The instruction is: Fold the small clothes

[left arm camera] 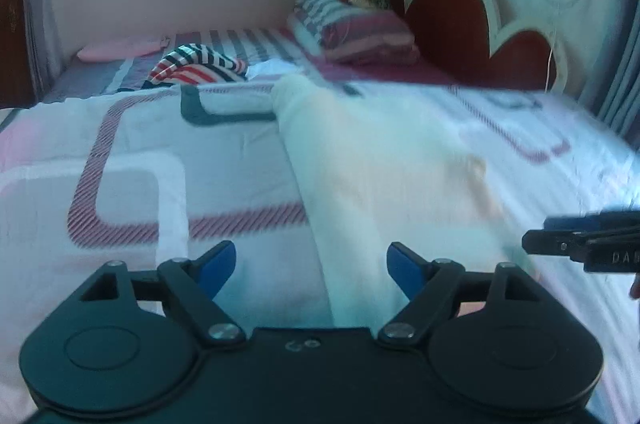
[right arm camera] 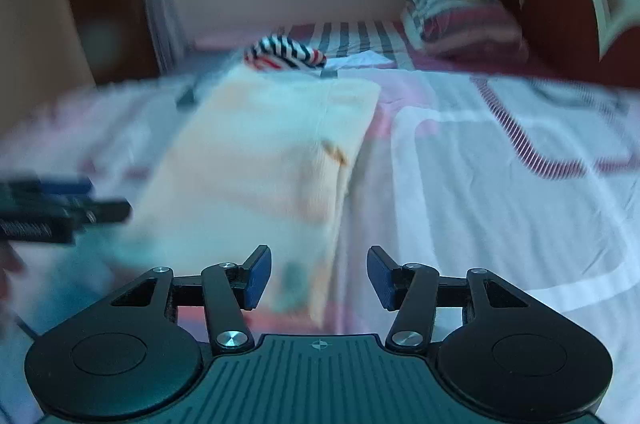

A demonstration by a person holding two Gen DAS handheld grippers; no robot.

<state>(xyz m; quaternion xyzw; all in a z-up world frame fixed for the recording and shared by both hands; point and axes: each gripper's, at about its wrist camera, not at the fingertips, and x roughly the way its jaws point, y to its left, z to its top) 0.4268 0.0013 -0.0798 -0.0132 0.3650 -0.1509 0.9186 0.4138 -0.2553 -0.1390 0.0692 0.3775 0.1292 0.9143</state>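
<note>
A pale cream and peach garment [left arm camera: 380, 163] lies flat in a long folded strip on the patterned bedspread [left arm camera: 140, 151]. My left gripper [left arm camera: 312, 266] hangs open over its near left edge, with the blue pads wide apart and nothing pinched between them. In the right wrist view the same garment [right arm camera: 260, 159] runs away from me. My right gripper [right arm camera: 320, 276] stands open above its near right corner, the cloth lying below the pads. Each gripper shows at the edge of the other's view: the right gripper [left arm camera: 580, 244] and the left gripper [right arm camera: 68, 207]. Both views are blurred.
A crumpled red, white and navy striped garment [left arm camera: 200, 63] lies beyond the pale one. Folded striped blankets [left arm camera: 352, 27] are stacked against a red and white headboard [left arm camera: 452, 19]. A pink pillow [left arm camera: 120, 49] lies under the window.
</note>
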